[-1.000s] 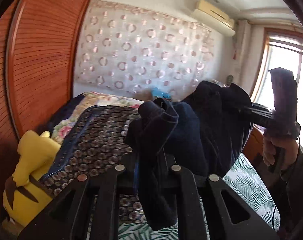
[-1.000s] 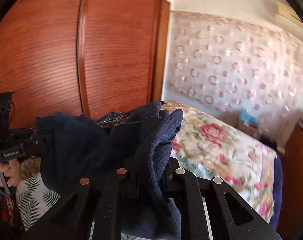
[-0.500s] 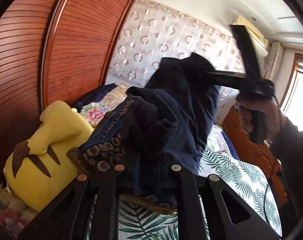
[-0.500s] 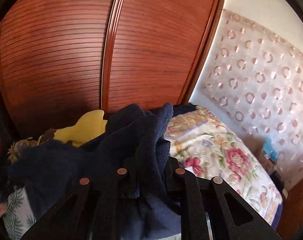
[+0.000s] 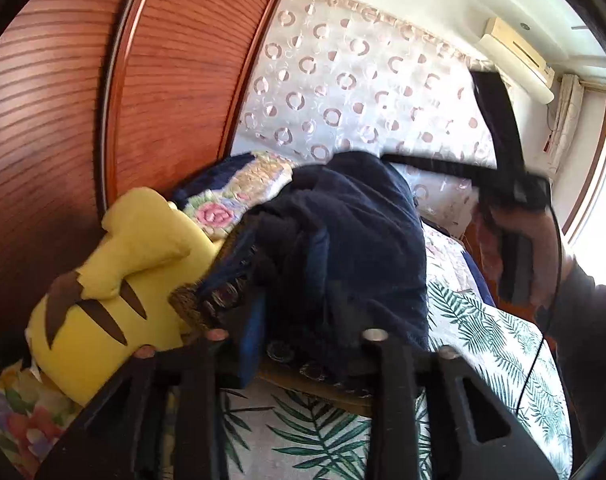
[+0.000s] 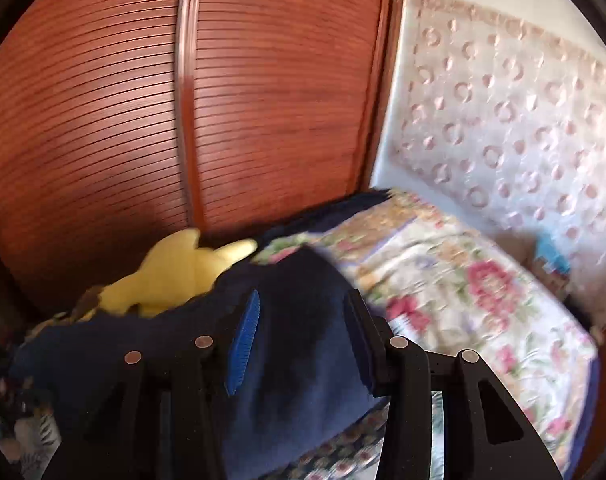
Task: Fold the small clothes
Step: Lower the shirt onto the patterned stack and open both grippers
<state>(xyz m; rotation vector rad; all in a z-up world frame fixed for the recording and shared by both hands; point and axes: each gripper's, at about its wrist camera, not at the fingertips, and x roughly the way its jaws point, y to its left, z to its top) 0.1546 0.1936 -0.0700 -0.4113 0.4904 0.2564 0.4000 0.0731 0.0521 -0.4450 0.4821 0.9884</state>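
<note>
The wooden wardrobe (image 6: 151, 120) fills the far side, with the bed (image 5: 499, 344) below it under a leaf-print sheet and a floral quilt (image 6: 463, 280). A navy garment (image 5: 355, 240) lies bunched on the bed, on top of a patterned dark cloth (image 5: 207, 304), between both tools.

The left gripper (image 5: 303, 344) has its fingers apart, cloth lying loosely in the gap. The right gripper (image 6: 299, 332) is likewise spread, its blue pad (image 6: 245, 340) bare against the fabric, so neither clamps the garment.

The risk, as I judge it: the garment is a heap, not a flat layer, so closing now could pinch several thicknesses, or catch the patterned cloth beneath, and the fold would come out crooked.

A yellow plush toy (image 5: 115, 276) sits just beside the garment against the wardrobe and crowds the room for spreading it on that side. The curtain (image 5: 363, 92) hangs well behind.
</note>
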